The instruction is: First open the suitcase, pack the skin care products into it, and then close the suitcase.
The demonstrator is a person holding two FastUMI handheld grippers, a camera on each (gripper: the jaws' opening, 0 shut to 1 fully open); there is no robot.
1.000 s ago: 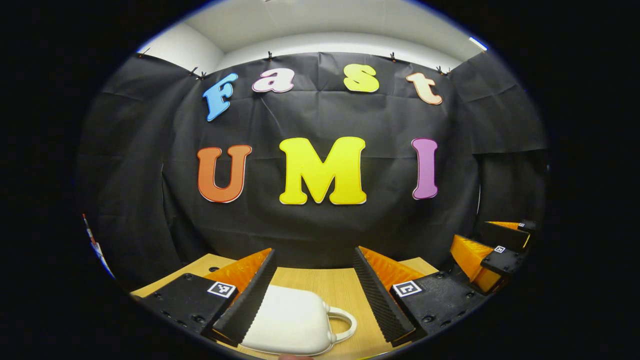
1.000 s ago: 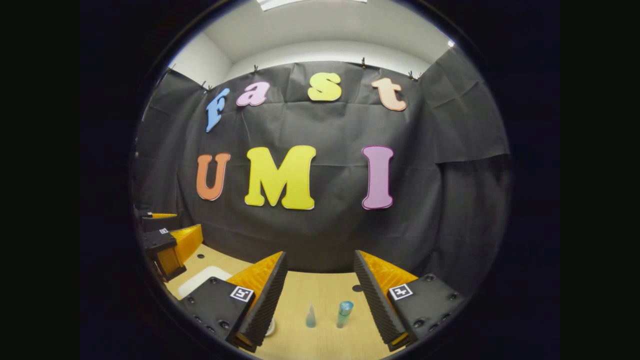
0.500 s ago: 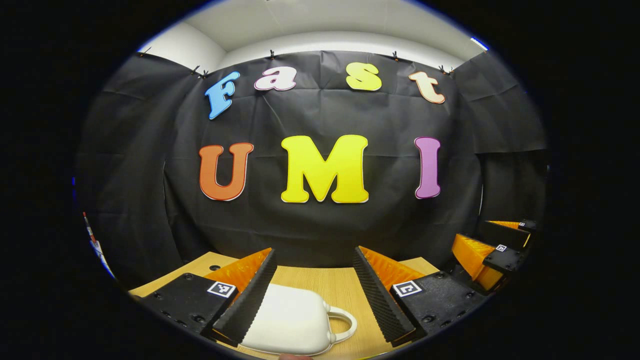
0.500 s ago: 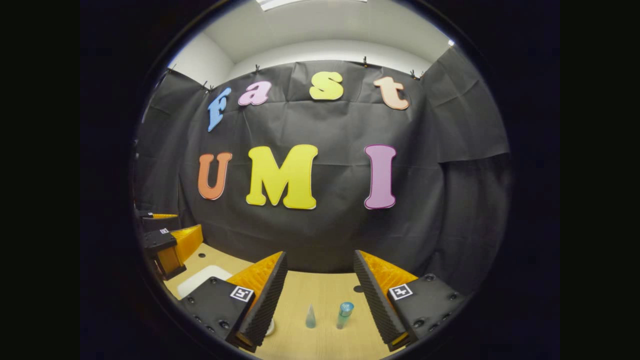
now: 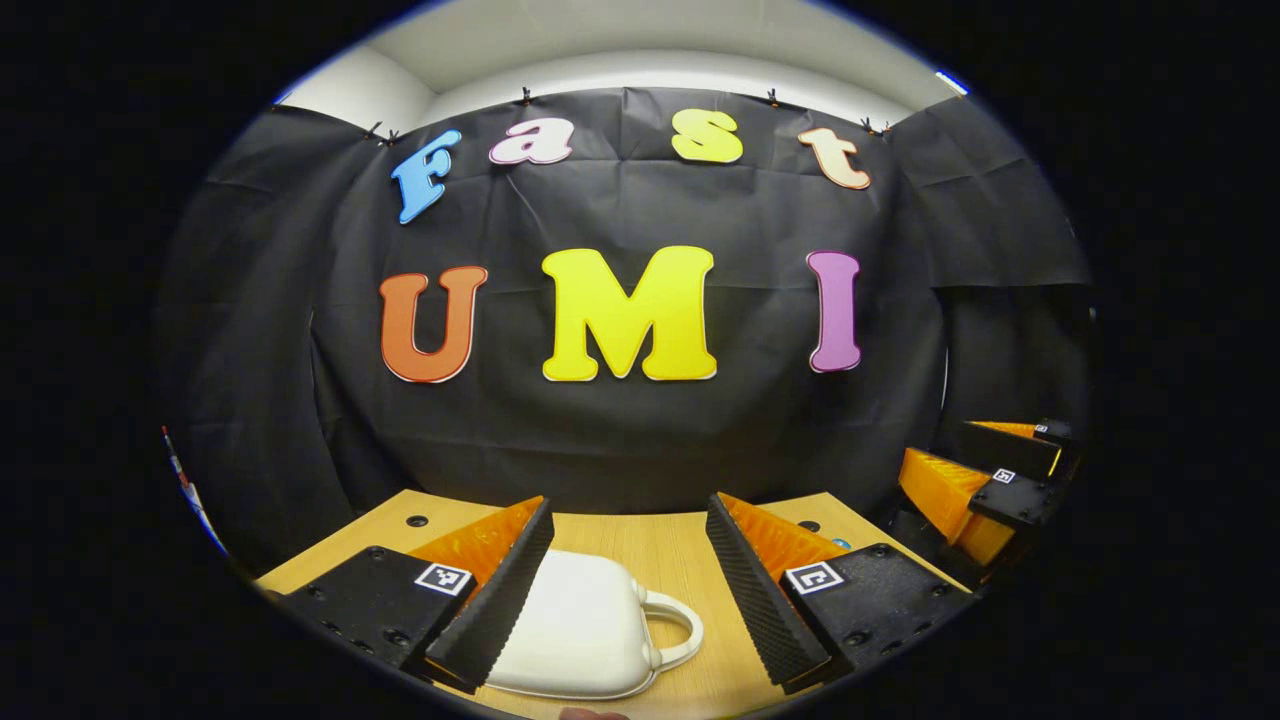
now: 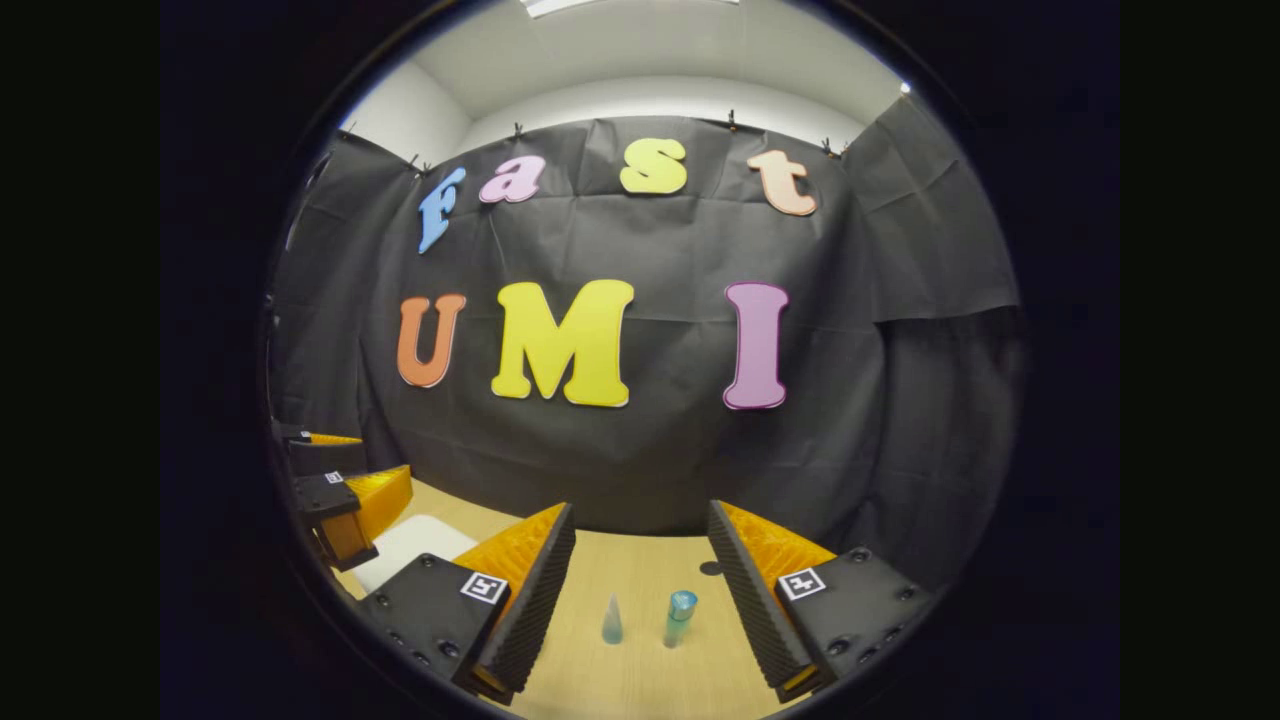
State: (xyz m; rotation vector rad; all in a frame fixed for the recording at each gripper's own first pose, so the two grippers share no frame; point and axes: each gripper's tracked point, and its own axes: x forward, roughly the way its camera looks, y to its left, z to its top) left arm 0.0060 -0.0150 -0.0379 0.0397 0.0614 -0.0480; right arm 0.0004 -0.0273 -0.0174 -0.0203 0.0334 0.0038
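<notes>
- One white suitcase [image 5: 580, 630] lies flat and closed on the wooden table [image 5: 650, 545], its looped handle [image 5: 672, 628] pointing to the right in the left gripper view. In the right gripper view a white corner of it shows at the left, just beyond the other gripper.
- Two skin care products stand upright on the table in the right gripper view: a small cone-shaped bottle [image 6: 612, 621] and, just beside it on the right, a teal tube [image 6: 679, 617] that leans slightly. They are apart from each other and well apart from the suitcase.
- The left gripper [image 5: 628, 590] hangs above the suitcase with its fingers spread wide; the left finger [image 5: 500, 600] overlaps the case's left edge in the picture, and whether it touches cannot be told. Nothing is pinched.
- The right gripper [image 6: 640, 595] is likewise spread wide, the two products showing between its fingers farther along the table, untouched.
- Each gripper shows at the edge of the other's view, also held over the table.
- Small dark round holes [image 6: 710, 568] dot the tabletop.
- A black cloth wall [image 6: 640, 460] closes off the table's far edge.
</notes>
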